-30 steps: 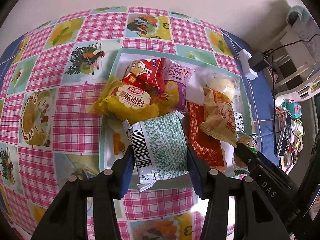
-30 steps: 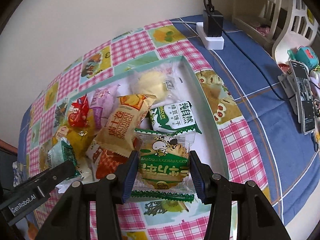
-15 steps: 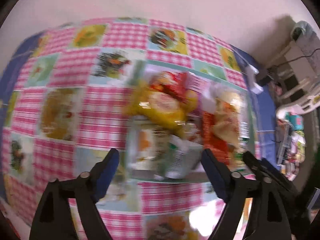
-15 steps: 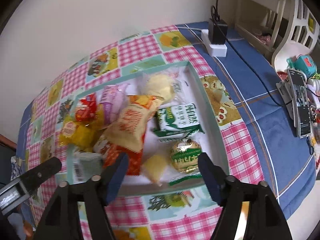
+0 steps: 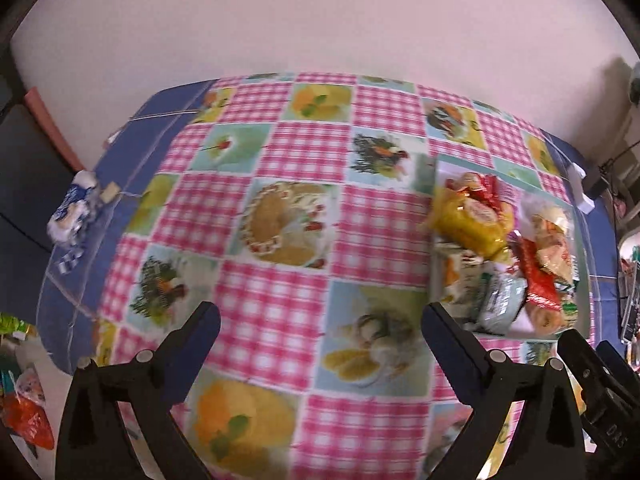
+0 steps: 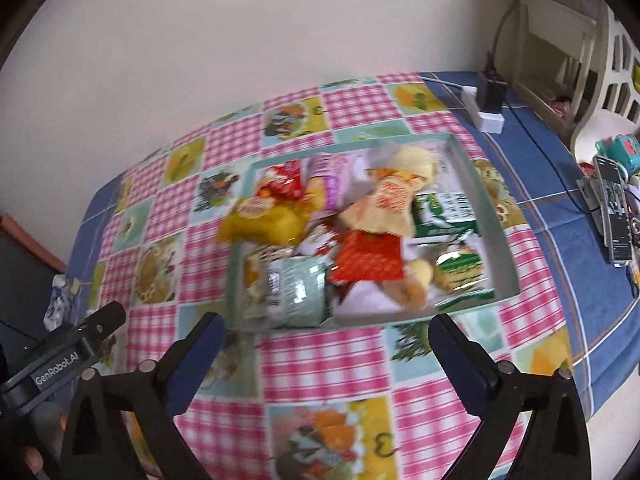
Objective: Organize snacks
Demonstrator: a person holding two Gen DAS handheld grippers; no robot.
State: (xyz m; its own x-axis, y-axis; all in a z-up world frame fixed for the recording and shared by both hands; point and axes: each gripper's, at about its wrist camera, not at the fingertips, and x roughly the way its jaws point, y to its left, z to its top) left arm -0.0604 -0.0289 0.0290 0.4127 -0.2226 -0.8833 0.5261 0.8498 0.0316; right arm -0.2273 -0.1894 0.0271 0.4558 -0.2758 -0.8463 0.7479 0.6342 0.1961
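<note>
A shallow pale green tray point(image 6: 494, 220) on the checked tablecloth holds several snack packets. Among them are a yellow one point(image 6: 264, 220), a red one point(image 6: 368, 256), a pale green one point(image 6: 296, 292) and a green-and-white biscuit pack point(image 6: 460, 272). My right gripper point(image 6: 326, 330) hovers over the cloth just in front of the tray. Its jaws are opening and nothing is between them. My left gripper point(image 5: 322, 320) is over bare cloth to the left of the tray point(image 5: 435, 248), jaws also opening and empty. The pale green packet point(image 5: 500, 308) lies at the tray's near left corner.
A power strip with a charger point(image 6: 490, 108) and a phone on a stand point(image 6: 612, 208) sit on the blue cloth at the right. A crumpled blue-white wrapper point(image 5: 72, 216) lies at the table's left edge. More packets point(image 5: 24, 416) lie beyond it. A wall stands behind.
Both grippers opened and let go: the pale green packet and the round biscuit pack now lie in the tray. Both pulled back and up, and the left swung away to the left.
</note>
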